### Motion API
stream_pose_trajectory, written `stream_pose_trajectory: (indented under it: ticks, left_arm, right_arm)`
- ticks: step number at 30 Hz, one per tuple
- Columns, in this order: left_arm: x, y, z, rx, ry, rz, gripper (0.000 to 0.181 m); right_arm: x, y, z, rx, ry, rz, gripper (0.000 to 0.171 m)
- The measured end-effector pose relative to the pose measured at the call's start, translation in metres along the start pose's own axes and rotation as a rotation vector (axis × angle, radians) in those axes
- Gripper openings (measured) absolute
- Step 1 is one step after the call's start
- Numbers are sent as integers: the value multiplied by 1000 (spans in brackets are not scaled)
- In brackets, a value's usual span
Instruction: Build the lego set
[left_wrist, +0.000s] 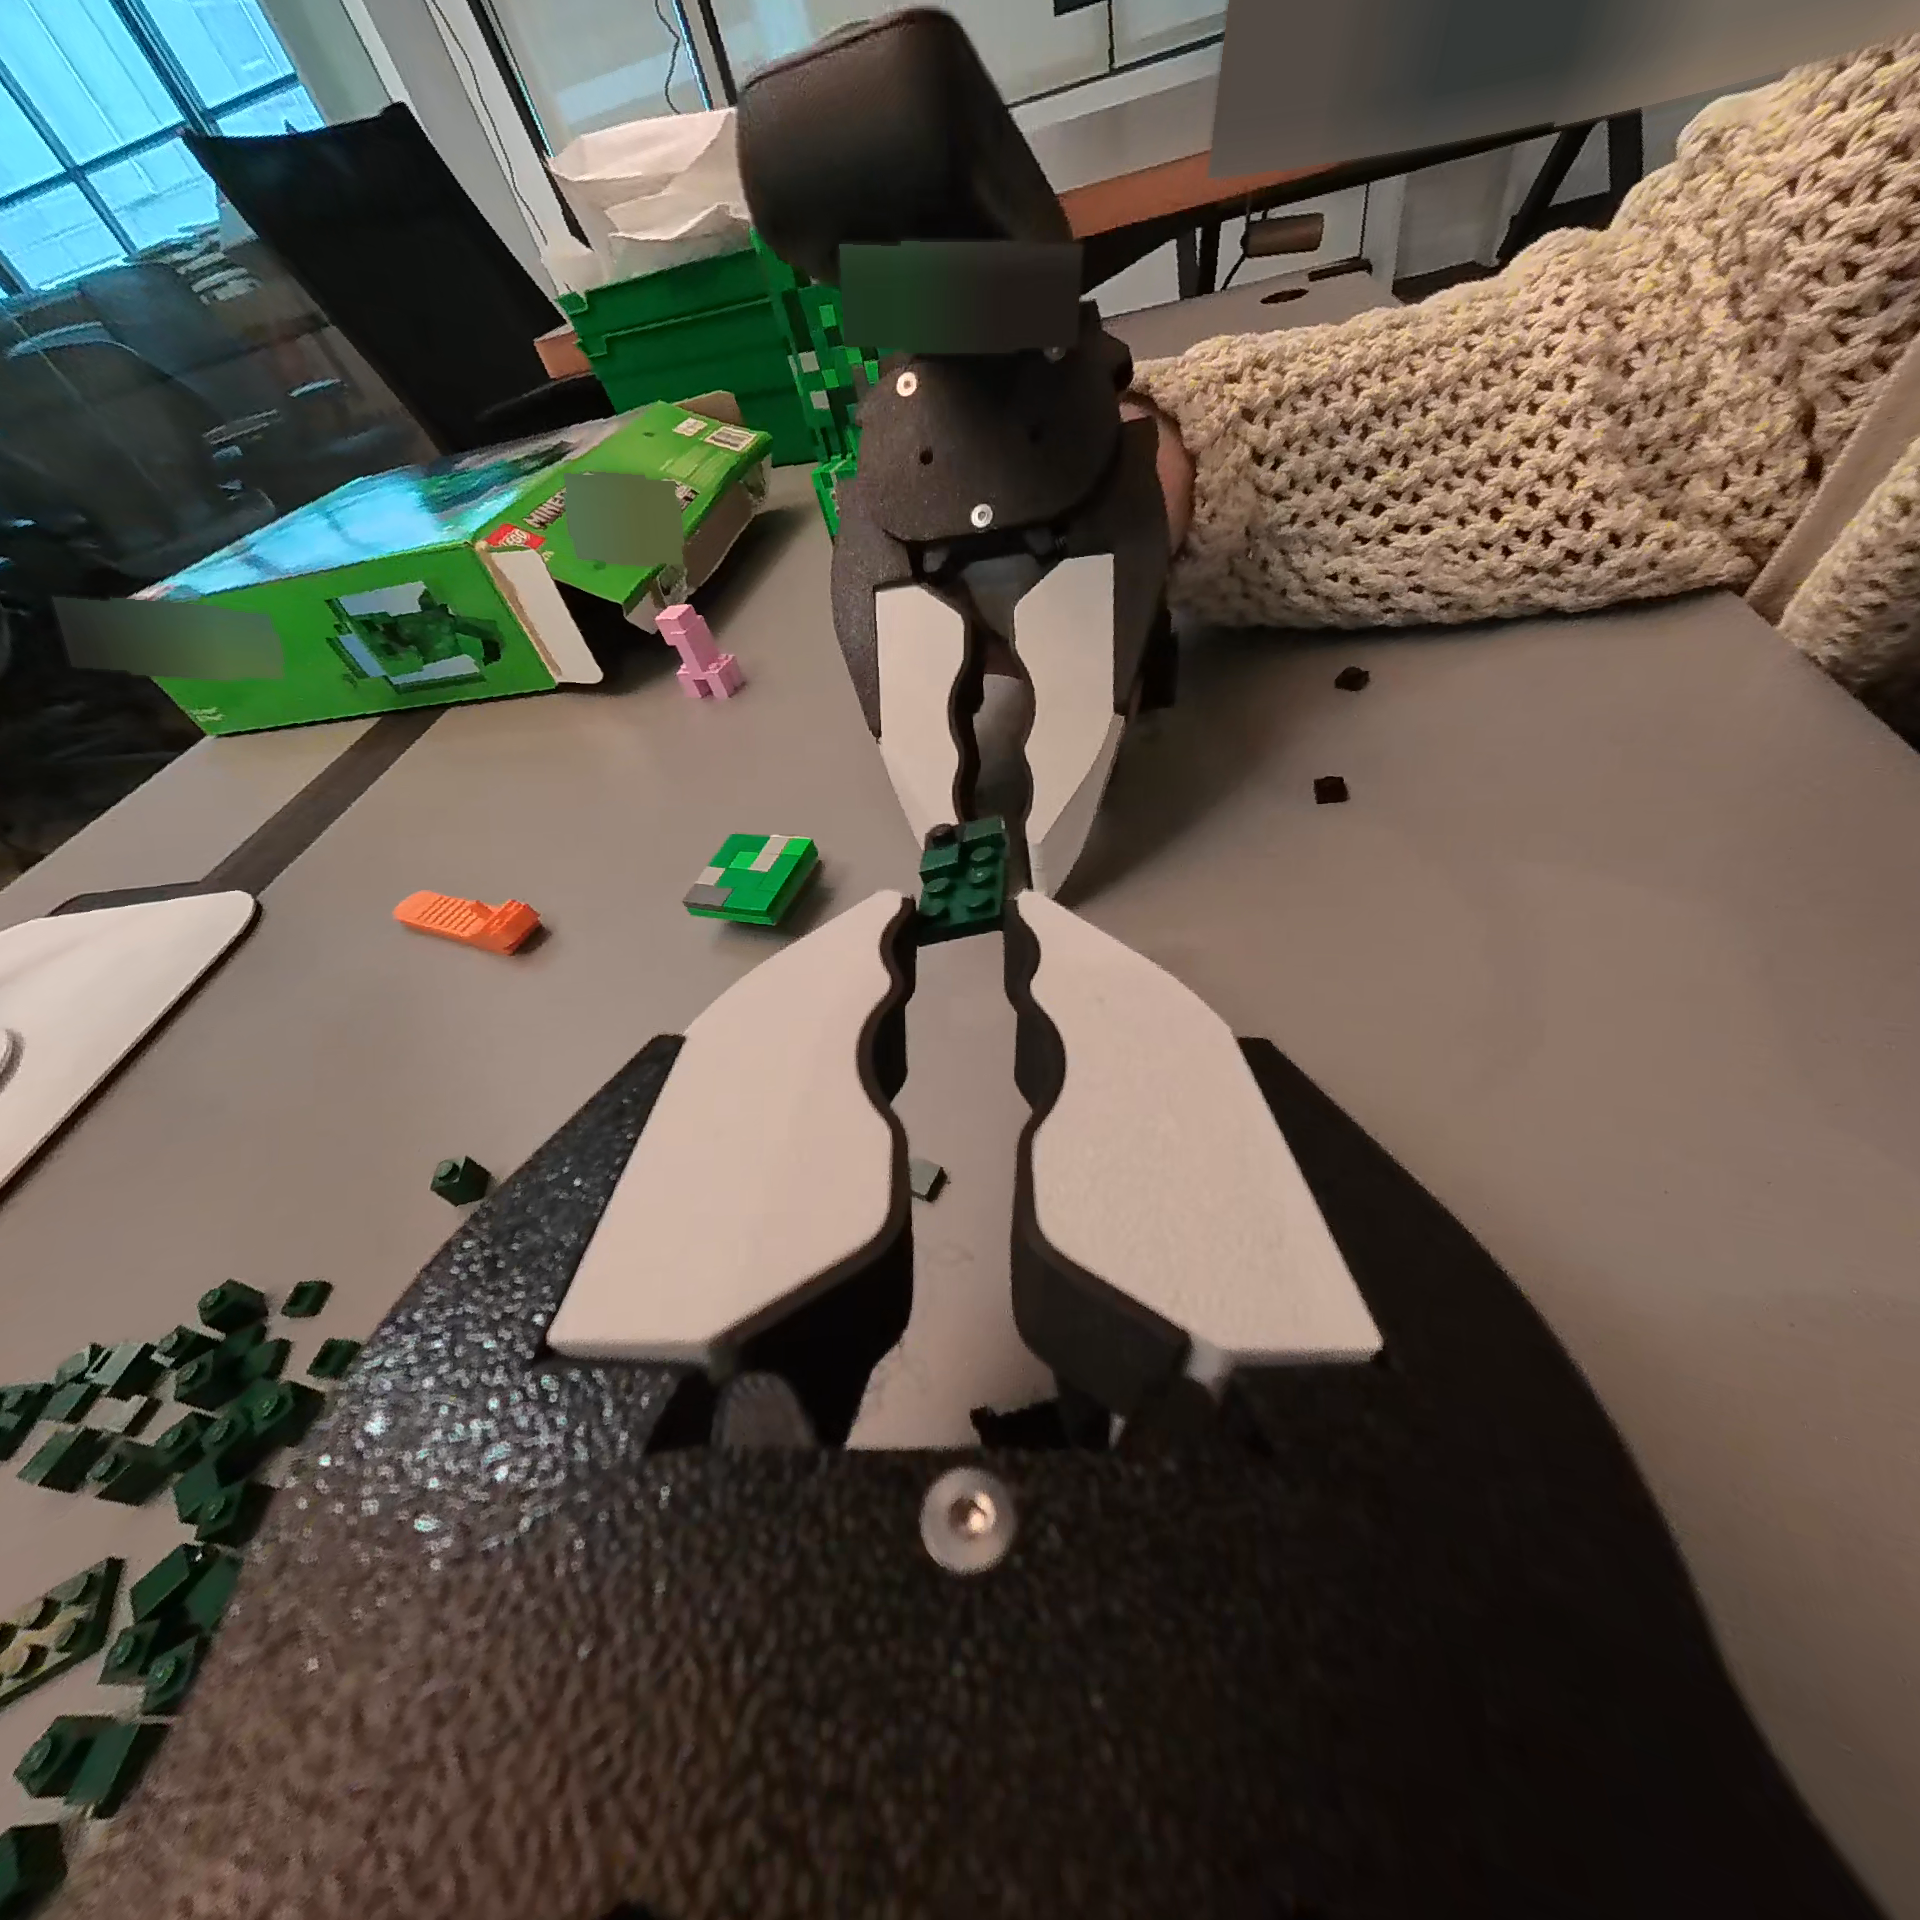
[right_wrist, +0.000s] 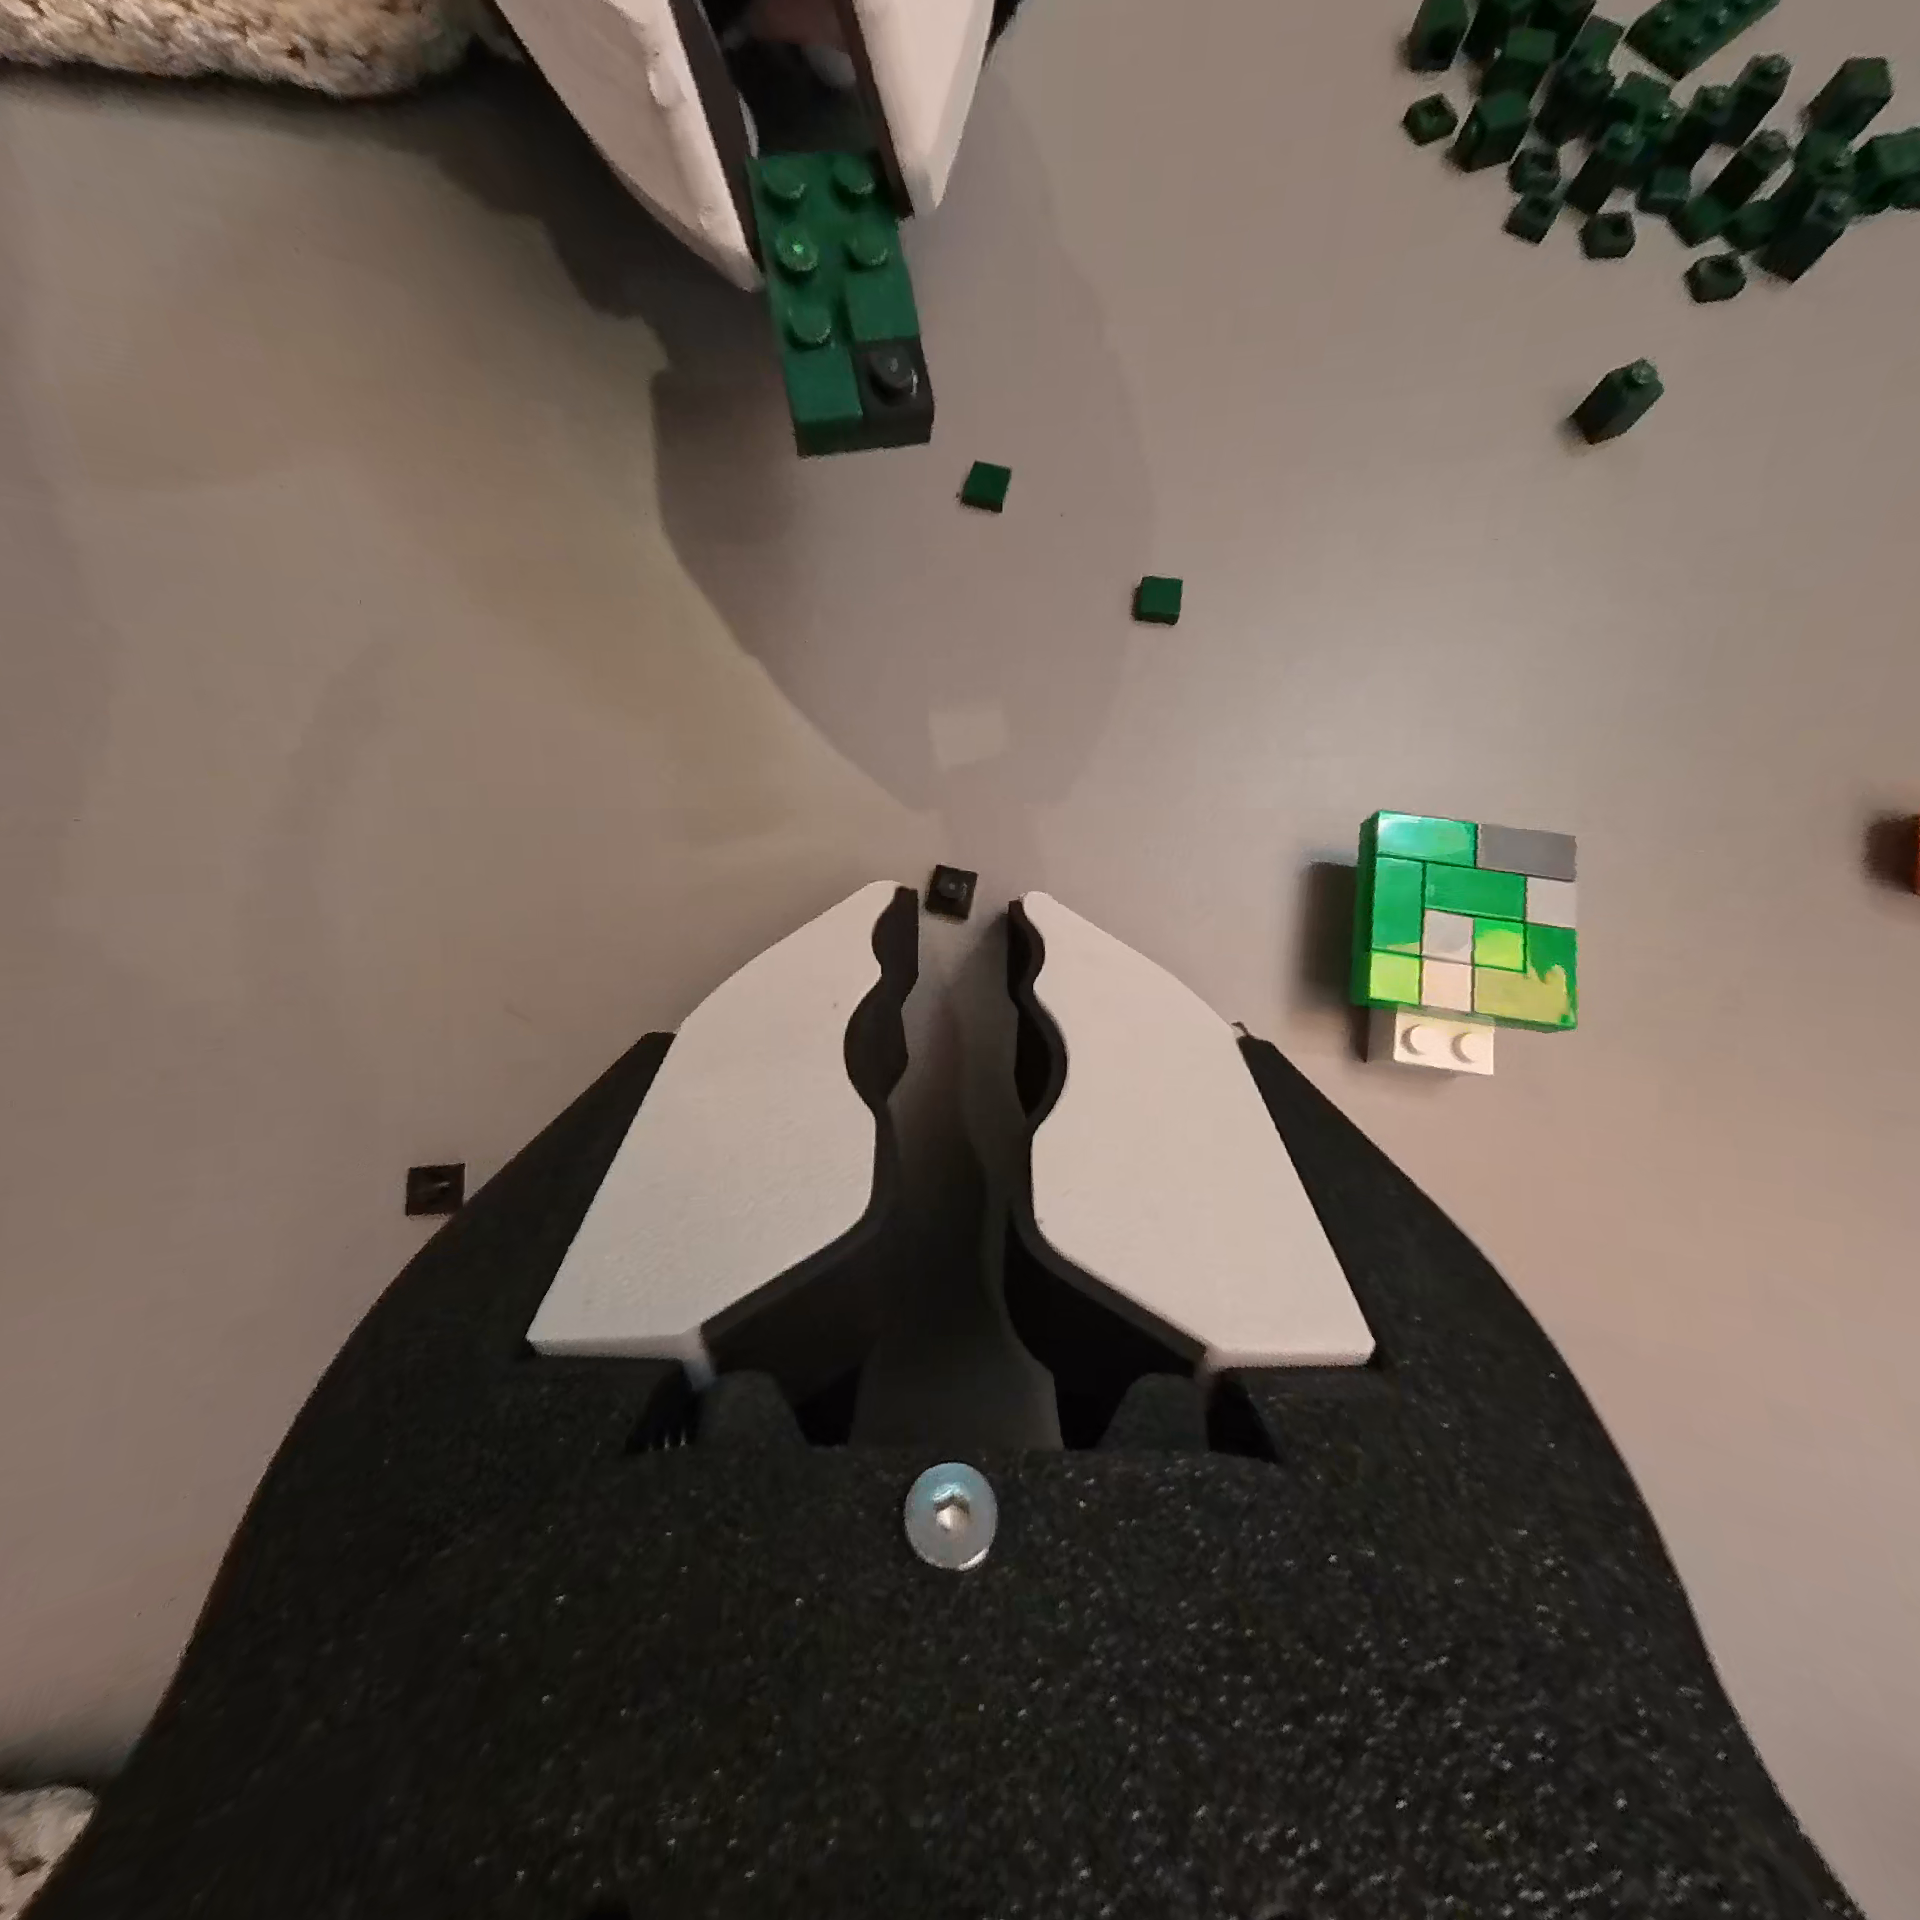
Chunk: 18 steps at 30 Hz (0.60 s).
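My left gripper (left_wrist: 961, 914): pinching the dark green plate assembly (left_wrist: 964, 883), centre frame, raised above the grey table (left_wrist: 1455, 1039). My right gripper (right_wrist: 961, 914): fingers slightly spread, holding nothing, a small black stud piece (right_wrist: 953, 891) lying at its tips. Loose dark green bricks (left_wrist: 135, 1455): lower left. Green tiled panel (left_wrist: 753, 878), orange separator (left_wrist: 468, 920): mid-left. Pink figure (left_wrist: 698, 649), green box (left_wrist: 416, 592): upper left.

Printed matter appears on one item only: a green cardboard box (left_wrist: 312, 623) lying on its side near the far left edge of the table (left_wrist: 1455, 987); its top face carries a small red logo badge (left_wrist: 507, 542) followed by block lettering, partly covered; its open end flap carries white stickers (left_wrist: 694, 424) with print too small to read; the right wrist view shows no writing.
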<state>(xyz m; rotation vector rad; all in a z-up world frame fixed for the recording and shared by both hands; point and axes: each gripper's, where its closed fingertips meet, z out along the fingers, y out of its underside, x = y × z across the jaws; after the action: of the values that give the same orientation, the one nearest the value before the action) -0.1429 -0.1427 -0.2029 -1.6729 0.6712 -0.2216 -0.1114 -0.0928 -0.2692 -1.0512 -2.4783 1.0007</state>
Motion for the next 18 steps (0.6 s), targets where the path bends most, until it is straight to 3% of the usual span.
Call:
stream_pose_trajectory:
  ticks: [13,18]
  left_arm:
    - [3,2,3,-24,19,11,15]
    - [6,3,5,-35,39,17,16]
  right_arm:
    - [1,-2,1,-28,37,-51,8]
    - [9,-34,-23,94,173,-126,7]
